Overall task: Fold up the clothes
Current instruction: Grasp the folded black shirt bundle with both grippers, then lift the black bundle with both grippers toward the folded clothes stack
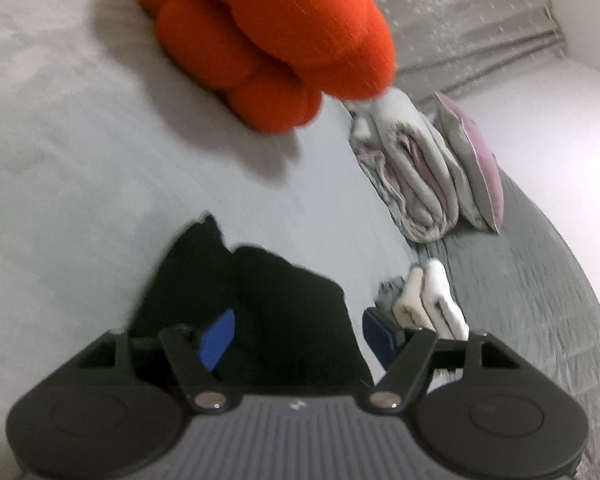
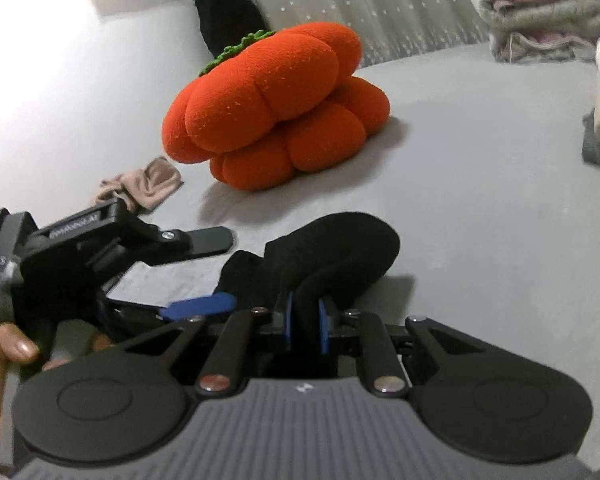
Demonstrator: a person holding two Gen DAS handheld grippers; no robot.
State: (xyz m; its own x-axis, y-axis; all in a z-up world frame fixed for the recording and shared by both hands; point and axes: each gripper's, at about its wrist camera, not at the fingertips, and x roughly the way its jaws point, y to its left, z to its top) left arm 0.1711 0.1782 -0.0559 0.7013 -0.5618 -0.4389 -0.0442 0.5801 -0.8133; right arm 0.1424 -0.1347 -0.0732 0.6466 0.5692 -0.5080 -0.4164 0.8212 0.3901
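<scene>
Right gripper (image 2: 305, 322) clamped on black garment (image 2: 332, 256) (folds indistinct), left gripper (image 1: 296, 338) fingers wide.

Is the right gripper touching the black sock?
Touching. The right wrist view shows the right gripper with both blue pads pressed against the black sock, pinching its fabric between them.

Left gripper (image 1: 296, 336) fingers spread wide; right gripper (image 2: 306, 322) fingers pinched close at lower centre; hand (image 2: 0, 376) at lower left.
</scene>
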